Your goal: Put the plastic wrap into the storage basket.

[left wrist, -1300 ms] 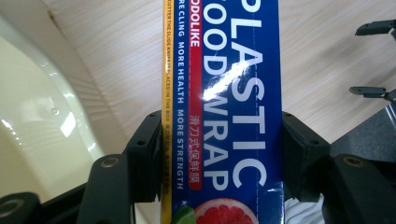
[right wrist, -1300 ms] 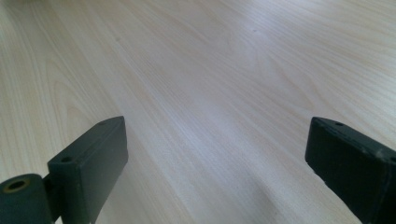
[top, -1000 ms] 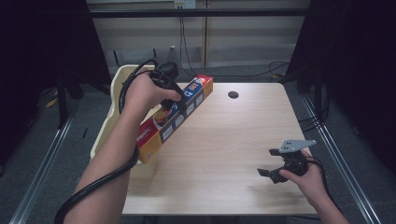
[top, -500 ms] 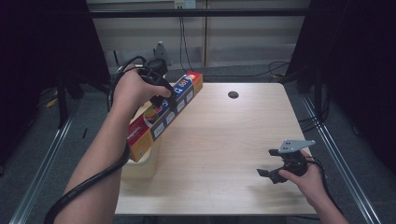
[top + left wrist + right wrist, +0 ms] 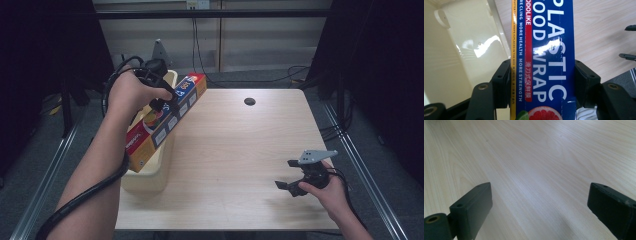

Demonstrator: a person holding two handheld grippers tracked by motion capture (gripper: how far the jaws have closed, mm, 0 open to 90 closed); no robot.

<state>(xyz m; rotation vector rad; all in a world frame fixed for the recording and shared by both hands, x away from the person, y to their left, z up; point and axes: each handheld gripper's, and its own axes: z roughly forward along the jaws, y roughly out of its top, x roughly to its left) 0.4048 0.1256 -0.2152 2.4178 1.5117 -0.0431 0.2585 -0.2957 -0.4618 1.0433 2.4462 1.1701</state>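
A long box of plastic food wrap [image 5: 159,133], blue, red and yellow, hangs tilted over the cream bin [image 5: 148,181] at the table's left edge. My left gripper [image 5: 163,107] is shut on its middle. In the left gripper view both pads press the box [image 5: 549,45] from the sides, and the left gripper [image 5: 541,81] is above the bin's inside [image 5: 461,52]. My right gripper [image 5: 289,188] rests open near the table's front right corner. The right gripper view has its jaws wide apart, the right gripper [image 5: 541,207] over bare wood.
The wooden table [image 5: 240,145] has a round cable hole [image 5: 249,101] near its far edge. Metal rails run along the floor on both sides, and cables lie behind the table. Dark curtains stand left and right.
My left hand has carried the box left and a little up, from over the table to over the bin. The right gripper has stayed put.
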